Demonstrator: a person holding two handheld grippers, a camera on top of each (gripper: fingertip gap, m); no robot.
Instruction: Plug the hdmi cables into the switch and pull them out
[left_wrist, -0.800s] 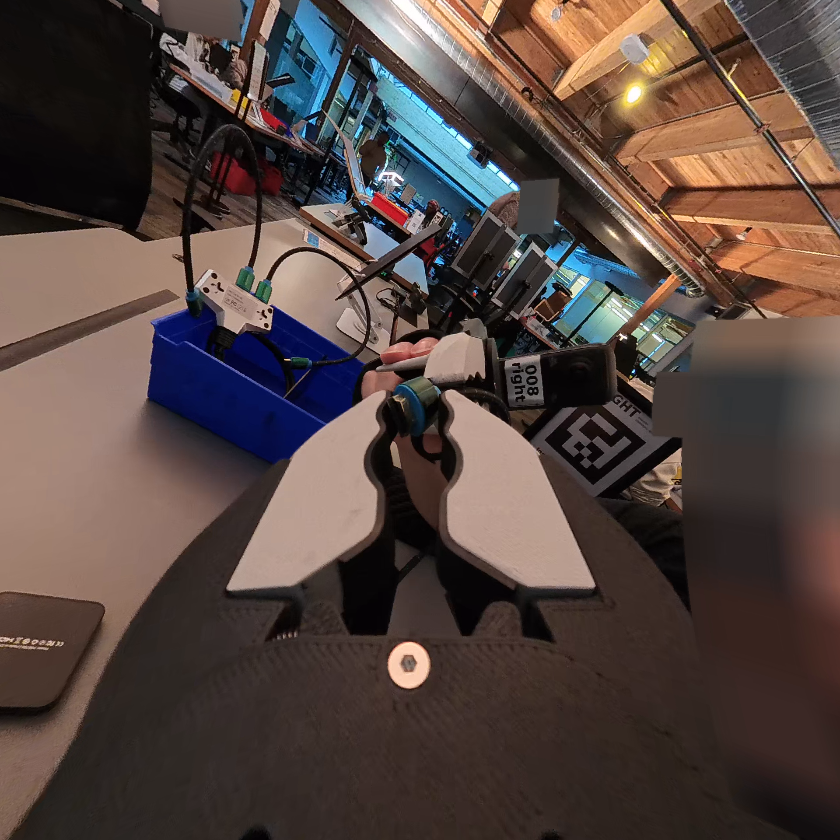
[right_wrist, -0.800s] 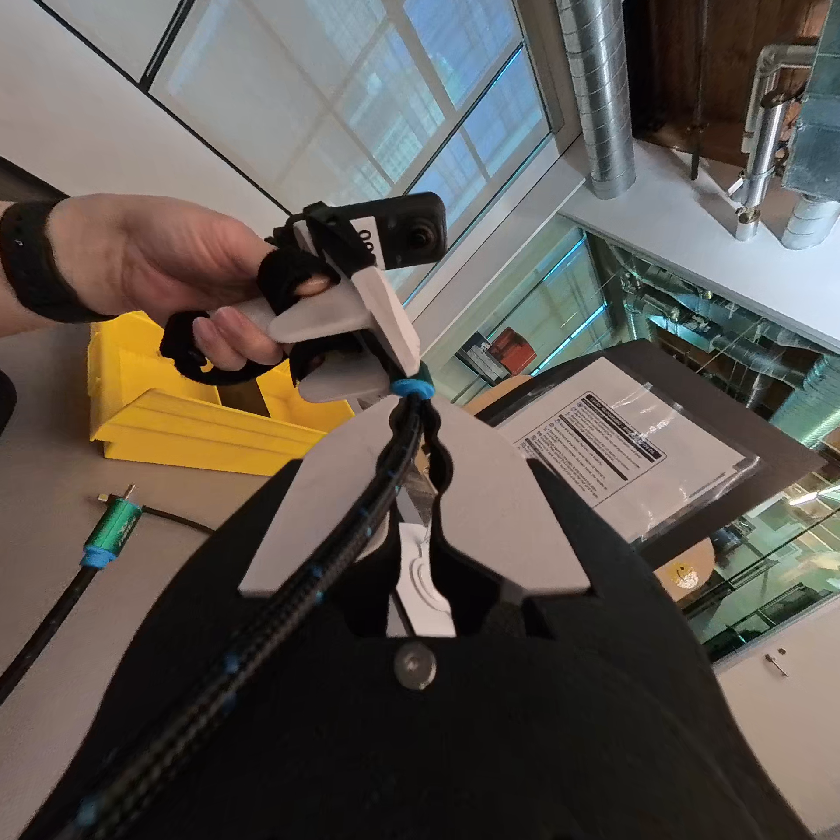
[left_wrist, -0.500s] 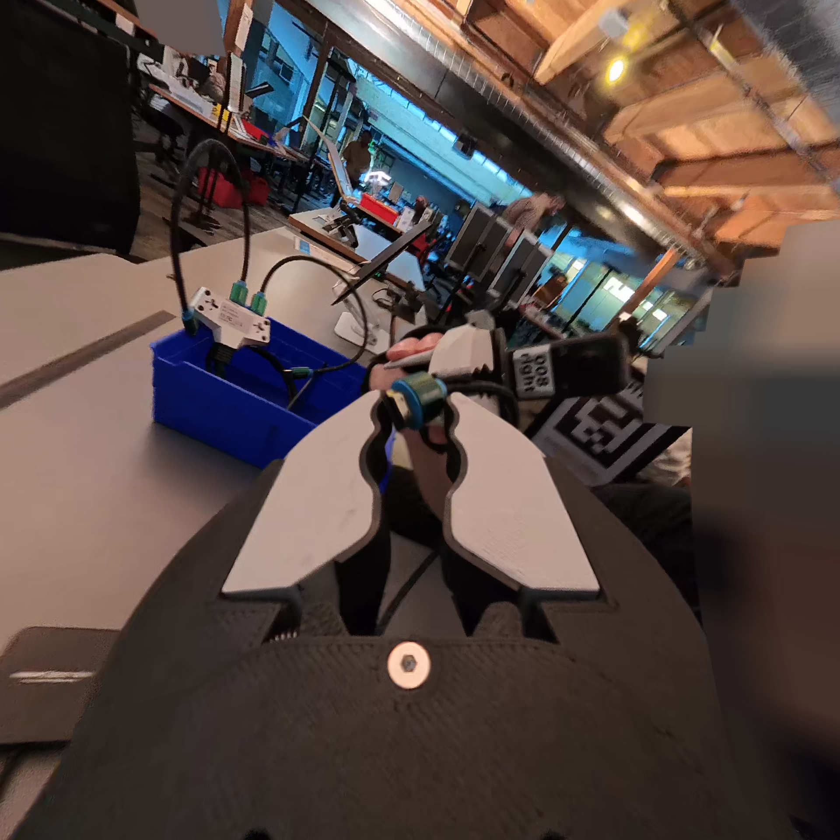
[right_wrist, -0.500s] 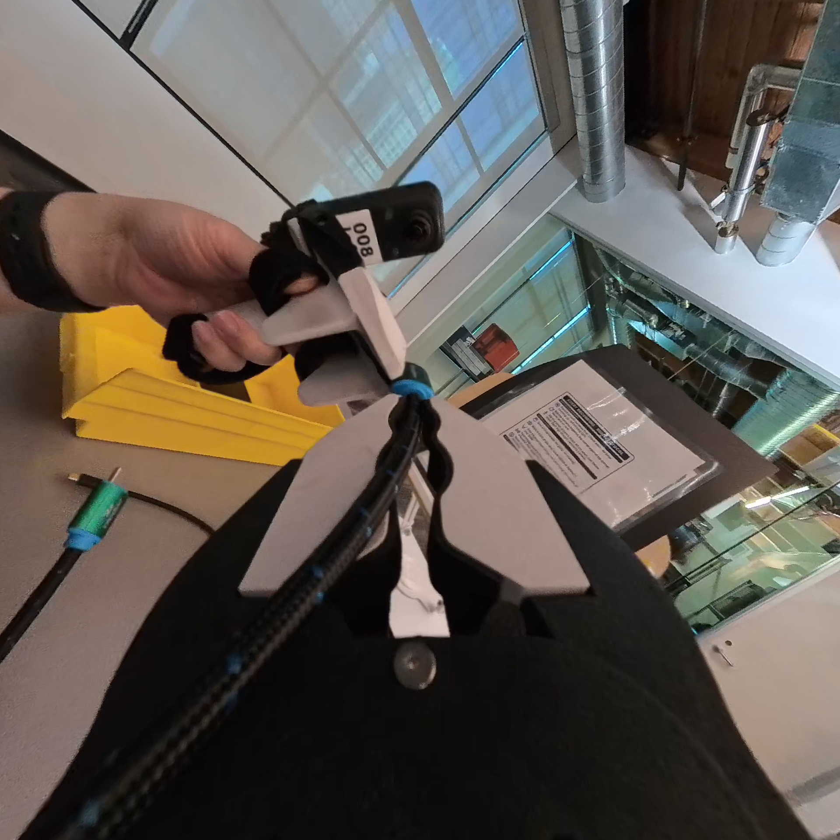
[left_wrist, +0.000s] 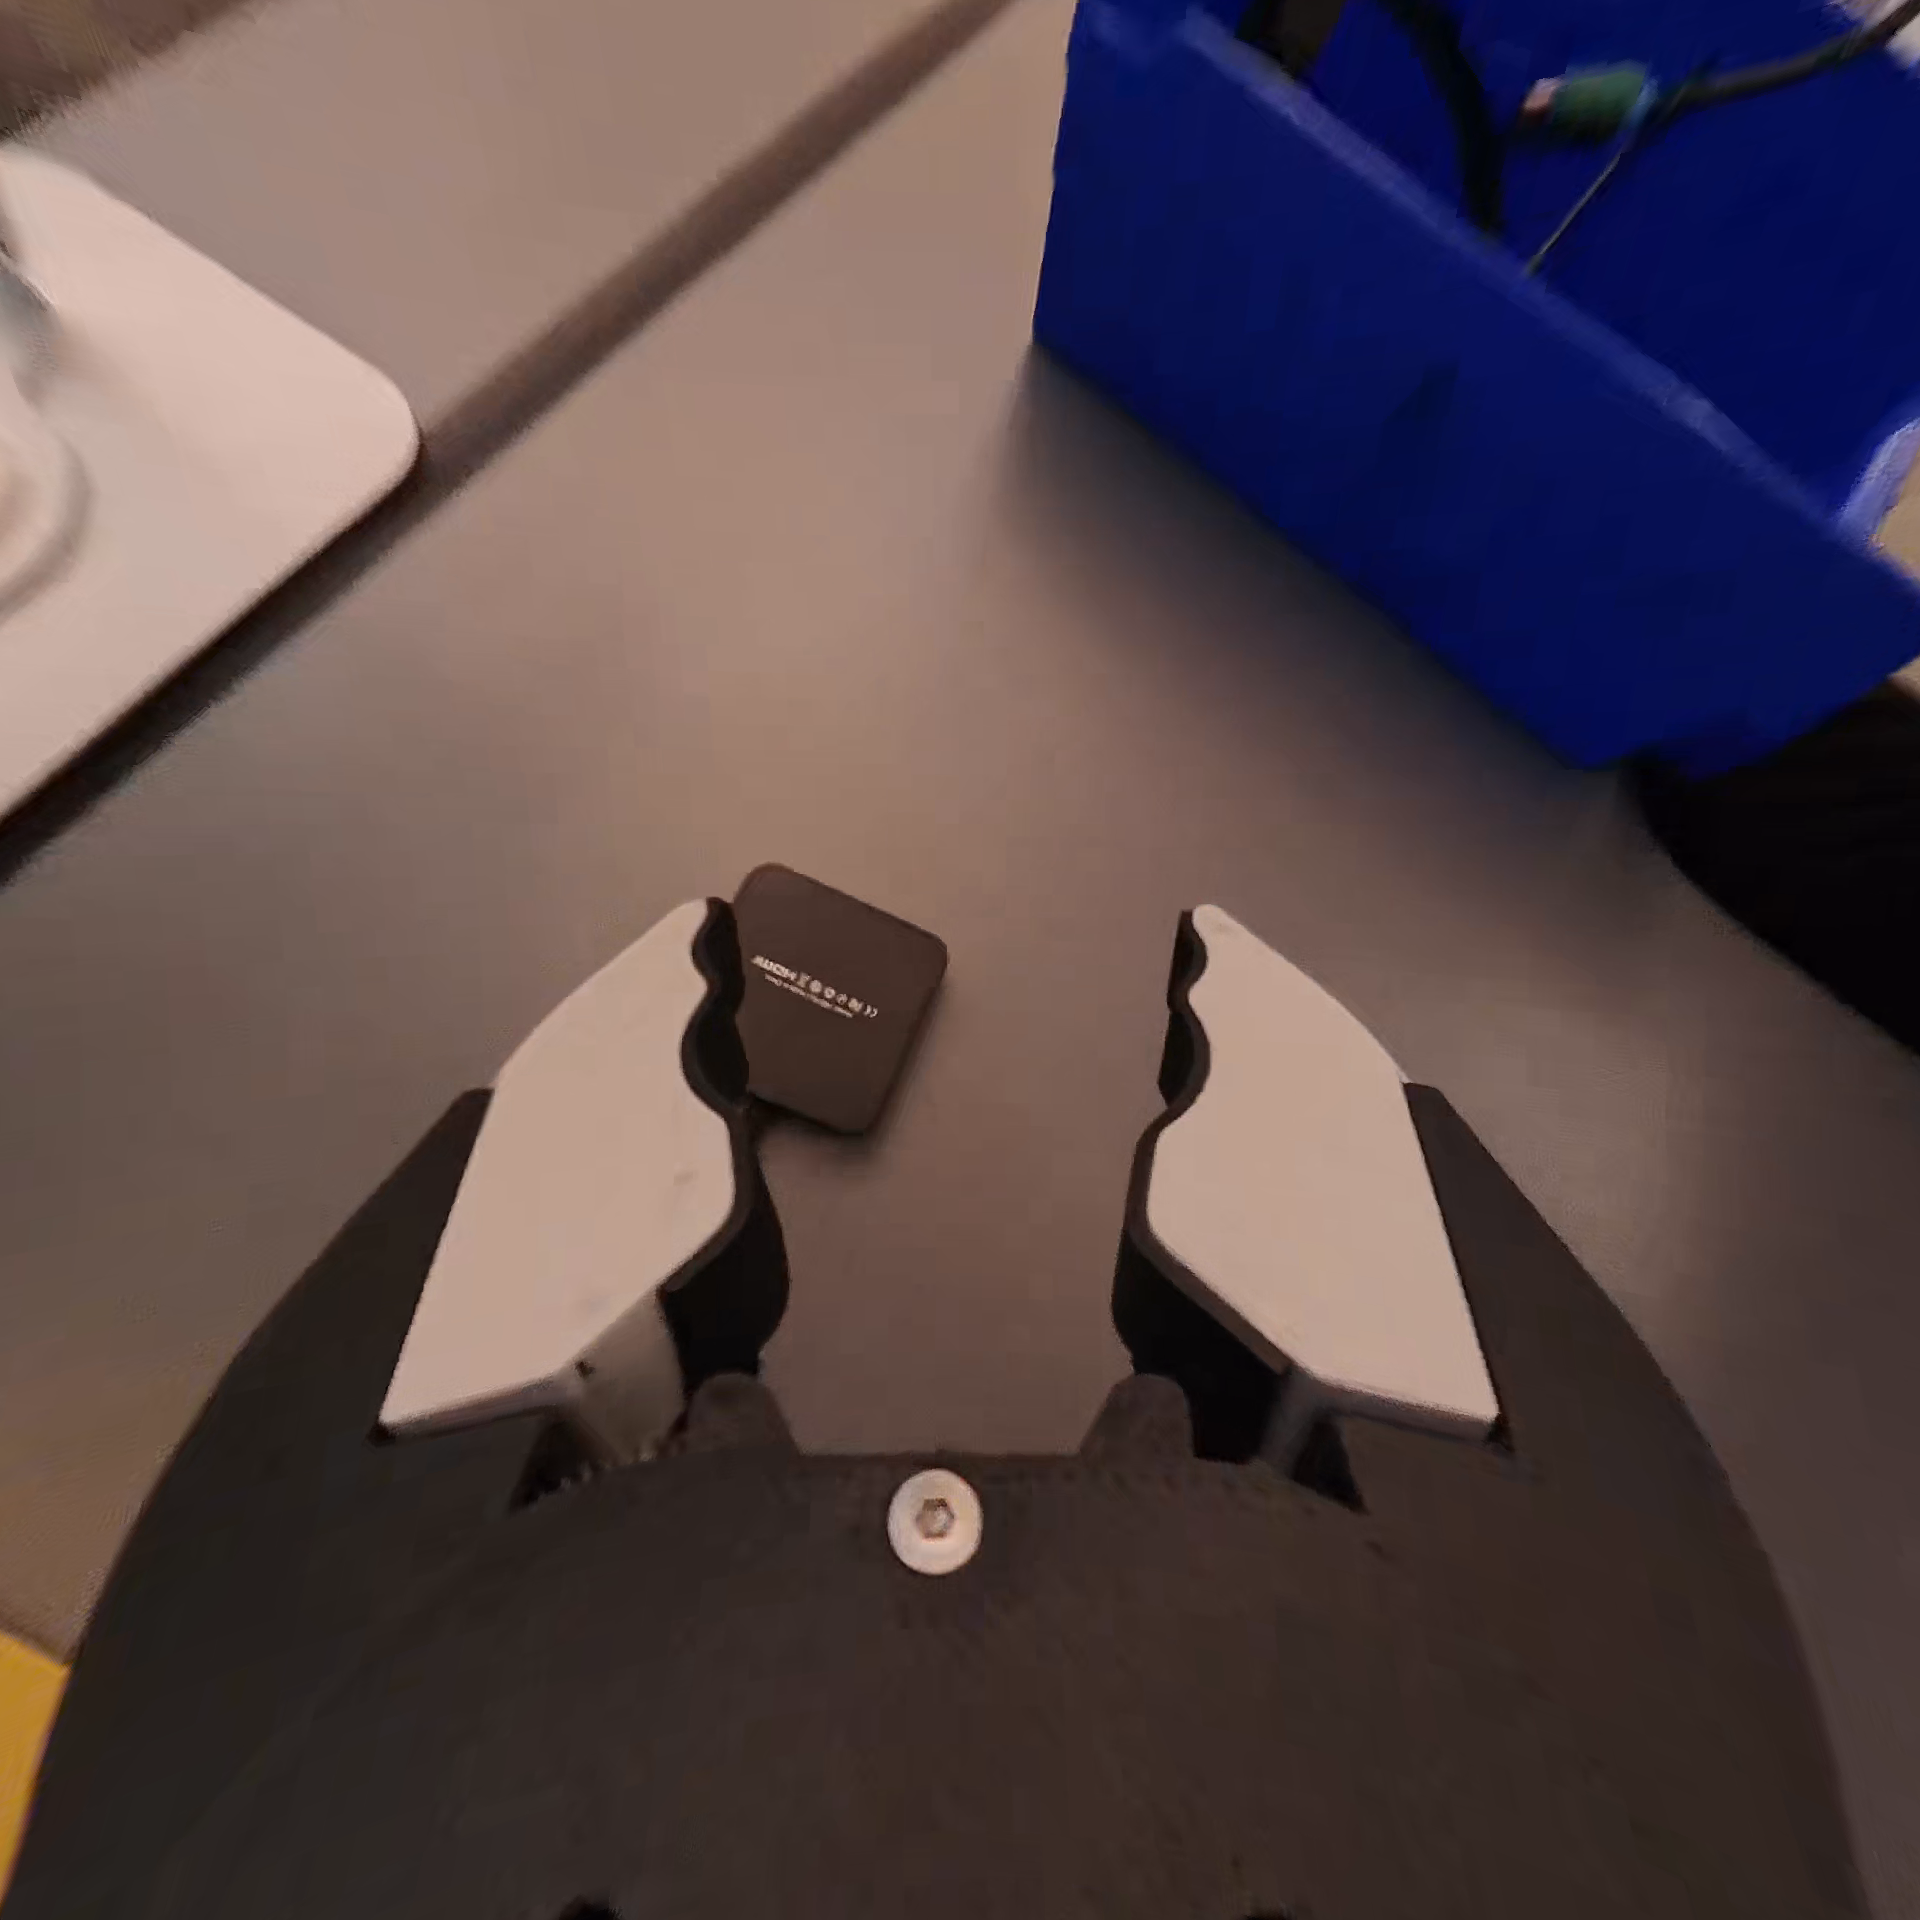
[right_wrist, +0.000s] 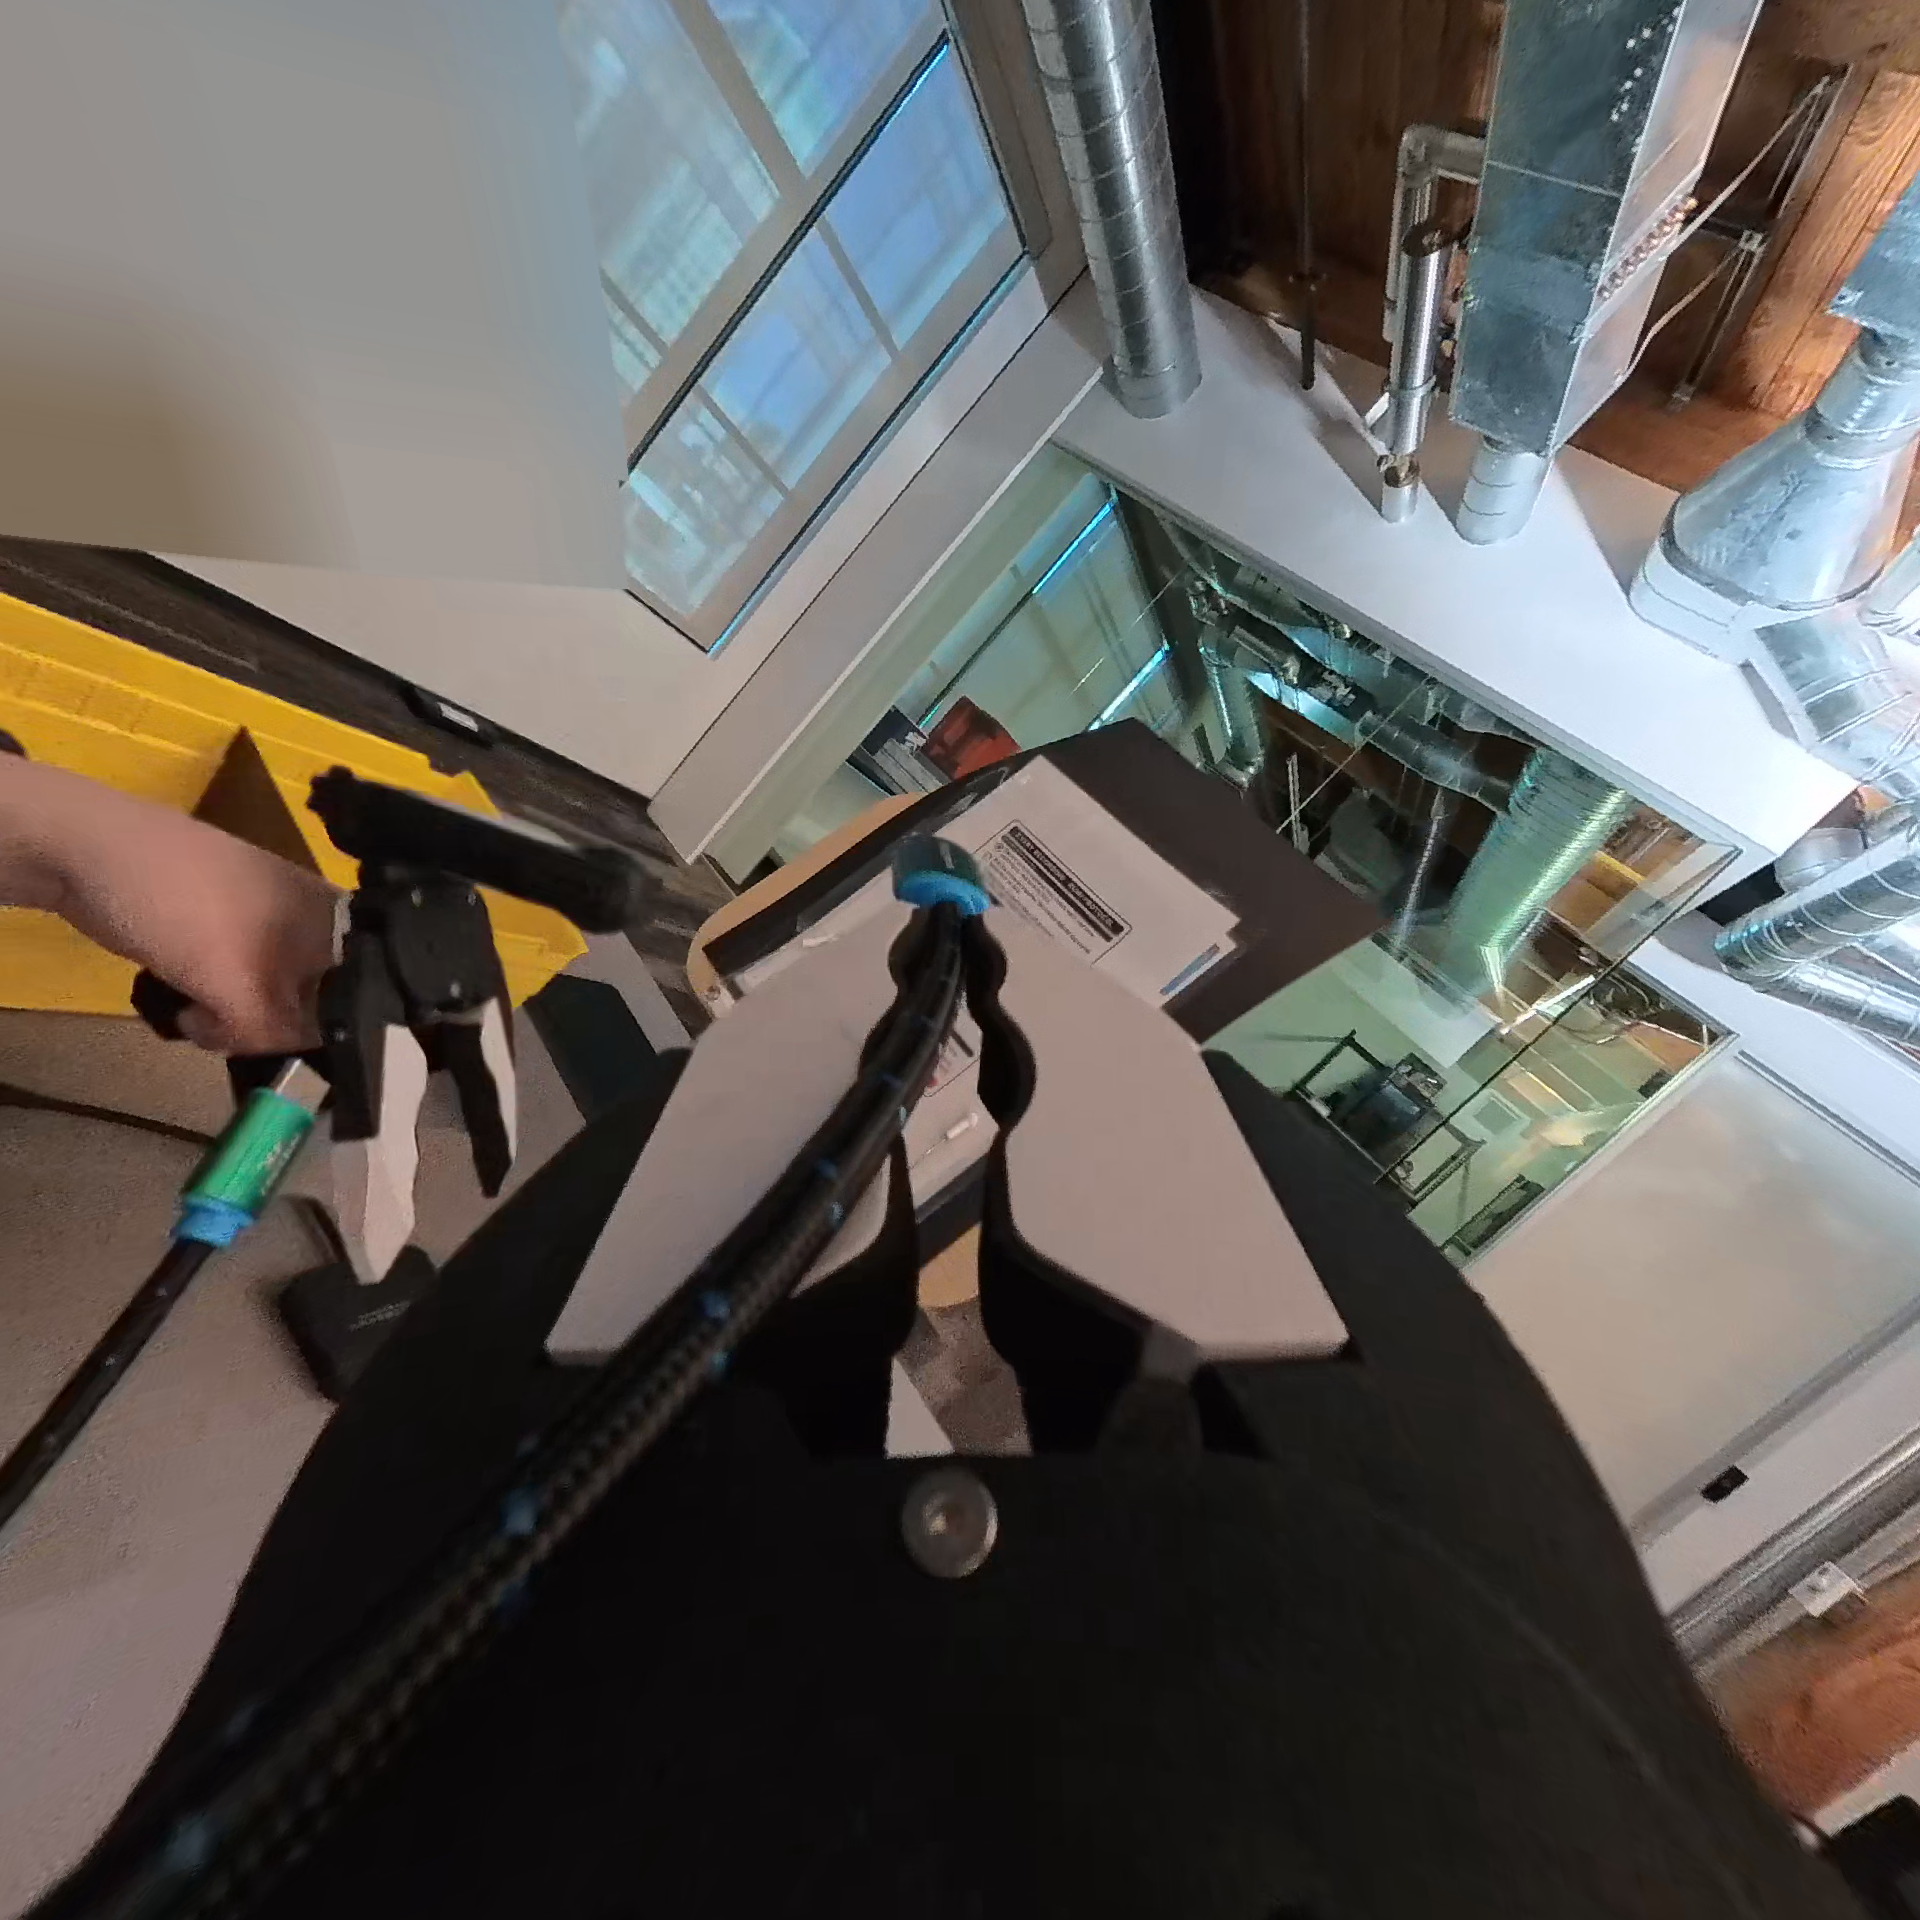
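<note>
Hovering over the grey worktop (left_wrist: 727, 582), the left gripper (left_wrist: 945, 914) has its fingers (left_wrist: 613, 1122) spread wide apart and holds nothing. The small black switch (left_wrist: 836, 1003) lies flat just ahead of them, partly under the left-hand finger. A blue bin (left_wrist: 1455, 416) with cables stands beyond the right-hand finger. The right gripper (right_wrist: 951, 935) has its fingers closed on a black braided cable (right_wrist: 831, 1174), its plug (right_wrist: 935, 868) sticking out past the tips. Another cable with a green plug (right_wrist: 249, 1148) lies on the worktop beside the switch.
</note>
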